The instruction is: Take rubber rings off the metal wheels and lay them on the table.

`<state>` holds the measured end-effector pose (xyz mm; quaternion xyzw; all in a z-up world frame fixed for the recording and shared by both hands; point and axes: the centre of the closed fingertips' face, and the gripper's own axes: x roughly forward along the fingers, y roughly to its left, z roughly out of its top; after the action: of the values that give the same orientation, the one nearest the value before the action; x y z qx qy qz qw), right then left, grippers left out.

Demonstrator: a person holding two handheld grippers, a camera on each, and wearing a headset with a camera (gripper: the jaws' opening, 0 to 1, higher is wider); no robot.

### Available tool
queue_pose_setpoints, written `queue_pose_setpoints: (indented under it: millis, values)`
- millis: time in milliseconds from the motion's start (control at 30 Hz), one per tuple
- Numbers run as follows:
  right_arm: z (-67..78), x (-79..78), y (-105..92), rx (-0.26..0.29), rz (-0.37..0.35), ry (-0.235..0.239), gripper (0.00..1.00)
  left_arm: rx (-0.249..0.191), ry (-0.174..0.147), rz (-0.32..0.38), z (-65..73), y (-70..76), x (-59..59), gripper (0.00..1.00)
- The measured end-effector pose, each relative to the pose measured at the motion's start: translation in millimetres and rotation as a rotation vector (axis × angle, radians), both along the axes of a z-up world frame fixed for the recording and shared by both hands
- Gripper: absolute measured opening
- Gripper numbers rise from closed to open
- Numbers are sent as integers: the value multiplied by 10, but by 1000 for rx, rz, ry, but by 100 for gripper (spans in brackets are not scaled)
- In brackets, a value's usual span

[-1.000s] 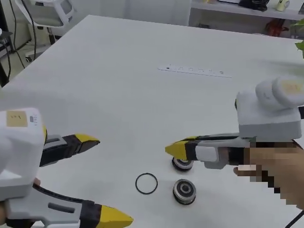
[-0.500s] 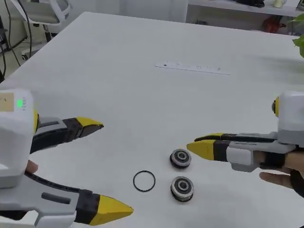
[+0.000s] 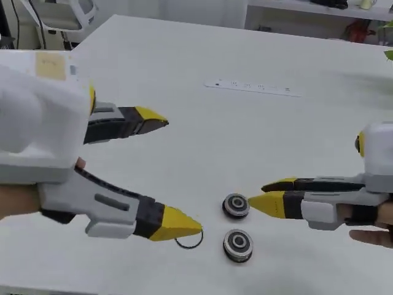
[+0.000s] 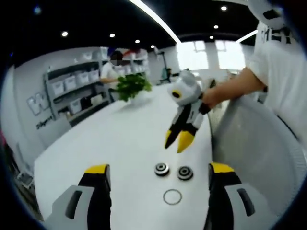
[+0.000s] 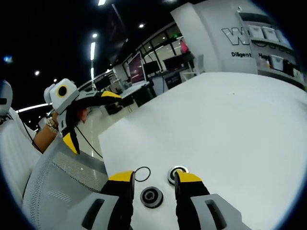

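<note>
One ring (image 4: 172, 196) lying on table (image 3: 184, 74); right gripper (image 3: 259, 194), jaws slightly apart, aiming at farther wheel (image 3: 236, 206), probably for next ring; left gripper (image 3: 179, 173) hovering wide open.

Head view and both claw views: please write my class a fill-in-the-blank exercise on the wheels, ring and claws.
The table bears ___ metal wheels and one loose rubber ring.
The left claw has its jaws wide ___.
The right claw grips ___.
Missing words: two; open; nothing.
</note>
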<state>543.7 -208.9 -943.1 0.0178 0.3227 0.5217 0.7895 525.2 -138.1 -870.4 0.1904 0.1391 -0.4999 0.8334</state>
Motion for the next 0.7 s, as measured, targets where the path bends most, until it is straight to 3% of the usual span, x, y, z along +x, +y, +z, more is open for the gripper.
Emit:
queue_pose_setpoints:
  millis: [67,233,400,467,633,667,700]
  values:
    - [-43,-4,-23,-14,5,5,31,18,-10,-27,-4,-132,24,86]
    - [-157,-32,-60,-55,23,21,30,18,25,-122,-26,-415,32,84]
    - [-276,-99,-71,-93,54,50,31,15,13,-164,-101,-593,111,82]
    - [-316,-130,-72,-109,70,55,31,-16,-20,-181,-107,-668,130,79]
    - [-400,-193,-83,-133,102,71,32,-74,-12,-183,-297,-712,109,71]
    - [-417,-204,-81,-137,107,75,32,-65,-11,-189,-347,-702,94,68]
    - [-435,-218,-73,-142,114,79,32,-14,-26,-203,-439,-658,80,64]
